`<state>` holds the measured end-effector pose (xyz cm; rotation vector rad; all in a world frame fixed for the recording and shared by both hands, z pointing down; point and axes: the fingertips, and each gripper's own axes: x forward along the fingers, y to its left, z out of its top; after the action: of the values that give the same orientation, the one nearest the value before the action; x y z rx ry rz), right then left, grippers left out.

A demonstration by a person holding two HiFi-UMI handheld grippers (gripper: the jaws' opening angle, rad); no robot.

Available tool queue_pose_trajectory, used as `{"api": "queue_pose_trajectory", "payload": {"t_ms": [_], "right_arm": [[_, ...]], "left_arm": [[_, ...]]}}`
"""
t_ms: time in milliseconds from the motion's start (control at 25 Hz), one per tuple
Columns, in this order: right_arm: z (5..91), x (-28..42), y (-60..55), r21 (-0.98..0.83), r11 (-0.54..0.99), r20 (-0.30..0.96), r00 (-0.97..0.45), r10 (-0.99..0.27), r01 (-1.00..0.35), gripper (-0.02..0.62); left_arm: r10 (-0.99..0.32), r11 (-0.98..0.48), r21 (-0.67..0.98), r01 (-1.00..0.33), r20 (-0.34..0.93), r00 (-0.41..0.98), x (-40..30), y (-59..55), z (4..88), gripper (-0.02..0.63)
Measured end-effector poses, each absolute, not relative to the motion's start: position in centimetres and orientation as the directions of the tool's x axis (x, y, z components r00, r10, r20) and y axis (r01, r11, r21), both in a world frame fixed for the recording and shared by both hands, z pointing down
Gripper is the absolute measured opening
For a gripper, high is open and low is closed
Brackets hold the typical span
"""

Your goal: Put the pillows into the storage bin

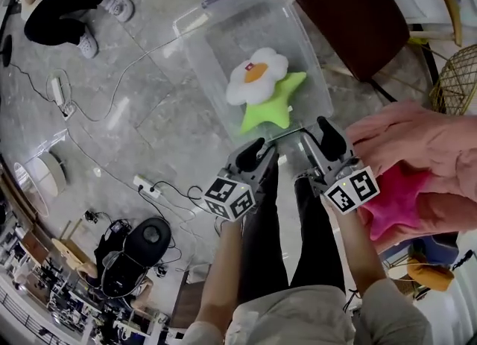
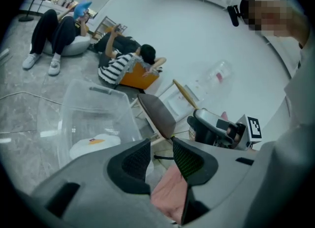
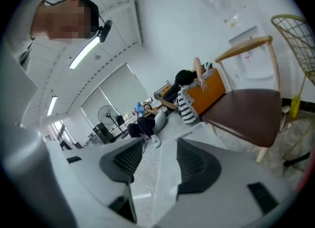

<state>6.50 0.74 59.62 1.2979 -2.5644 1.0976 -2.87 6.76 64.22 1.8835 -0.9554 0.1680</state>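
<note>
Pink star pillow (image 1: 393, 200): near right, outside bin, partly under pink cloth (image 1: 417, 138).
Left gripper (image 1: 259, 150), right gripper (image 1: 319, 129): jaws spread, empty.
Storage bin (image 1: 212, 38): far; flower pillow (image 1: 257, 75), green star pillow (image 1: 277, 110) inside.
Risk: cloth pinched with pillow, dragged along.

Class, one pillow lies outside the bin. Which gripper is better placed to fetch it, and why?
Right. The right gripper, open and empty, is beside the magenta star pillow; the left gripper, also open, sits farther off.

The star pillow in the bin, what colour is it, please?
The star pillow is bright green; head view shows it best.
</note>
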Motion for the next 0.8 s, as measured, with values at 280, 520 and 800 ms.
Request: {"api": "queue_pose_trajectory", "payload": {"t_ms": [280, 520, 800], "right_arm": [[54.8, 15.5, 5.9, -0.531, 0.367, 0.329, -0.586, -0.741, -0.763, 0.212], [54.1, 24.2, 11.4, -0.514, 0.249, 0.363, -0.471, -0.804, -0.821, 0.213], [54.6, 35.1, 18.4, -0.510, 0.099, 0.396, -0.335, -0.855, -0.854, 0.218]], "left_arm": [[-0.436, -0.344, 0.710, -0.615, 0.459, 0.774, 8.5, 9.6, 61.2, 0.138], [-0.308, -0.484, 0.690, -0.538, 0.441, 0.843, 18.3, 12.6, 58.8, 0.138], [-0.129, -0.648, 0.647, -0.402, 0.427, 0.895, 31.4, 17.0, 57.4, 0.138]]}}
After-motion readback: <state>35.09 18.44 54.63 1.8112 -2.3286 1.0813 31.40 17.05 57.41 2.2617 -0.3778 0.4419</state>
